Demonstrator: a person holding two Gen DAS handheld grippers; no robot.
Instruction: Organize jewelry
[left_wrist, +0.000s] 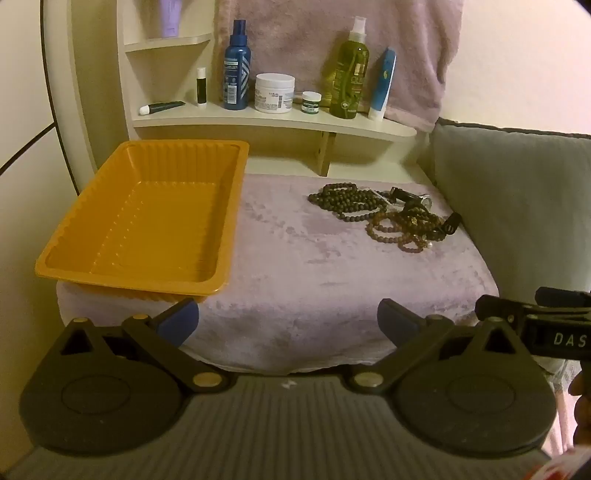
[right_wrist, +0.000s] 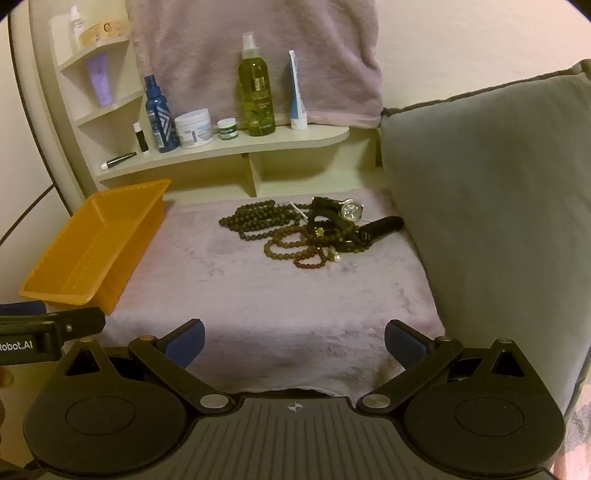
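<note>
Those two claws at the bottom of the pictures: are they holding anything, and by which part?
Nothing is held. The left gripper and the right gripper are both wide open over the cloth, short of the beads and the tray.

Both wrist views face downward, sharing the tray (left_wrist: 140, 221).

Left gripper (left_wrist: 288, 321): jaws spread wide, nothing held between the blue pads, pointed downward at a slant. Right gripper (right_wrist: 294, 341): likewise spread wide, nothing gripped, angled downward. The two are held side by side, each seen at the other's frame edge.
</note>
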